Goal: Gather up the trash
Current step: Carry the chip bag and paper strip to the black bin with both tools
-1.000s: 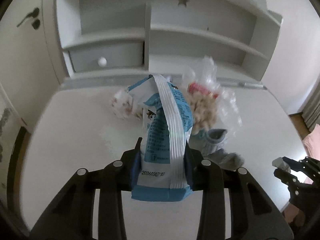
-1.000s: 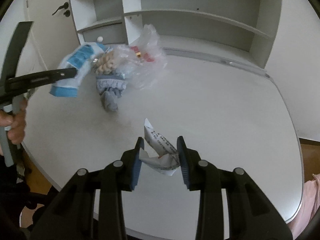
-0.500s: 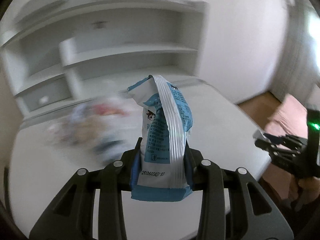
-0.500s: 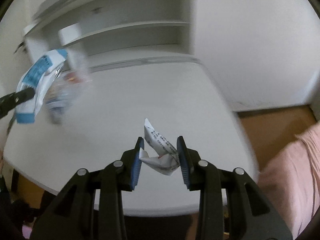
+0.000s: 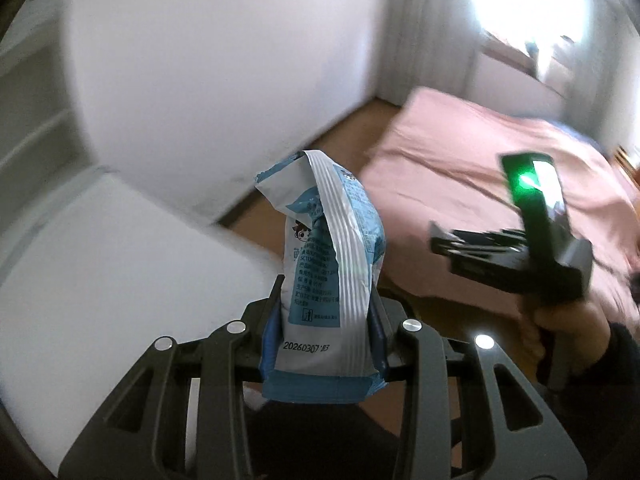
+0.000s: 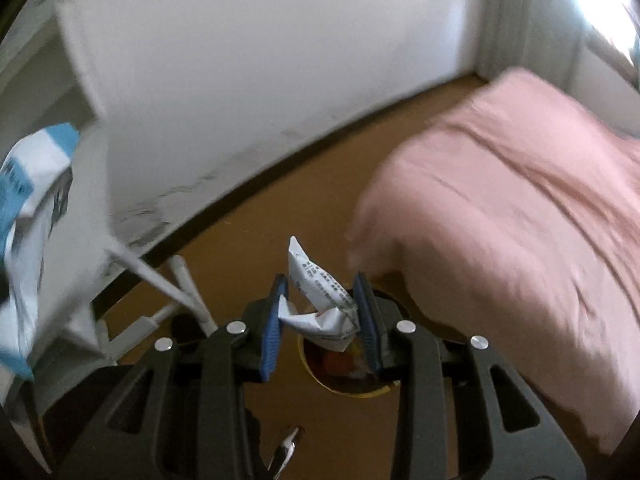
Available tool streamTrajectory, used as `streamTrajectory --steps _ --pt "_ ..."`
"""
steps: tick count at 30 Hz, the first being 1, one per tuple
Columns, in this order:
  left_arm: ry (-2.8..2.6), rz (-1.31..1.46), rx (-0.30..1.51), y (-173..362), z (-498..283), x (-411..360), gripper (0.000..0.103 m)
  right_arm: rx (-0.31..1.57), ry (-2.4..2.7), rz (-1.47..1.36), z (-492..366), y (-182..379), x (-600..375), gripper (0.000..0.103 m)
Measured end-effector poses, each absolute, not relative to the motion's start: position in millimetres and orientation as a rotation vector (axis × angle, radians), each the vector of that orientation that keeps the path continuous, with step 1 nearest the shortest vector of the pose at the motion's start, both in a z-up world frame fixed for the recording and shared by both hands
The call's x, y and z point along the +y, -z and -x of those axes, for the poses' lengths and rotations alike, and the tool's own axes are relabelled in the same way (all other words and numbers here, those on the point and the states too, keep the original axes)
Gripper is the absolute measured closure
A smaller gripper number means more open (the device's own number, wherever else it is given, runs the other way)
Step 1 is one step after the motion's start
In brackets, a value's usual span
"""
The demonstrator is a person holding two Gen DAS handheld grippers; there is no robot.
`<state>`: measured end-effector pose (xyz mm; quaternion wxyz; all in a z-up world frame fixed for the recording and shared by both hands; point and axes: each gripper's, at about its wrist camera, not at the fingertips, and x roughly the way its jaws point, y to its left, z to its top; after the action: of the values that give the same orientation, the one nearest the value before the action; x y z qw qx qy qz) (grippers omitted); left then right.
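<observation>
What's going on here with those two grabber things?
A person is collecting trash with a gripper in each hand. The left gripper is clamped on a blue and white snack bag. The right gripper pinches a crumpled printed paper above a yellow-rimmed trash bin on the floor beside the pink bed.

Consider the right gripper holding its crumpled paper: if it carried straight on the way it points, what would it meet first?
Probably the bin. The right gripper, shut on the paper, points down at the bin's open mouth just beyond its fingertips, with brown floor around it. Depth is unclear, so the gap cannot be judged.
</observation>
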<state>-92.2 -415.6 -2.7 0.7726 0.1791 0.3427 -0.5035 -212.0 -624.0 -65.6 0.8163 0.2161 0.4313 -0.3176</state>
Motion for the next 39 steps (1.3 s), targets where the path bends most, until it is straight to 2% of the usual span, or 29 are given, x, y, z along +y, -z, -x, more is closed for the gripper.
streamTrajectory --steps 5,13,22,23,25,28,39 --pt "1.161 -0.466 0.779 49 110 -470 0.067 0.991 0.712 -0.540 229 106 -657 0.069" --pt "1.165 -0.505 0.940 118 99 -526 0.067 1.129 0.694 -0.643 223 163 -679 0.069" --pt "1.170 -0.515 1.009 146 104 -548 0.067 1.140 0.680 -0.670 219 167 -685 0.068" --pt "1.168 -0.517 1.017 150 104 -550 0.067 1.135 0.682 -0.673 219 166 -684 0.067" --pt "1.168 -0.518 1.033 154 104 -550 0.067 1.130 0.686 -0.676 217 168 -686 0.053" --pt "1.170 -0.517 1.049 160 99 -554 0.067 1.121 0.690 -0.672 217 168 -688 0.043" --pt "1.197 -0.527 1.095 173 100 -567 0.067 1.028 0.742 -0.734 233 155 -700 0.041"
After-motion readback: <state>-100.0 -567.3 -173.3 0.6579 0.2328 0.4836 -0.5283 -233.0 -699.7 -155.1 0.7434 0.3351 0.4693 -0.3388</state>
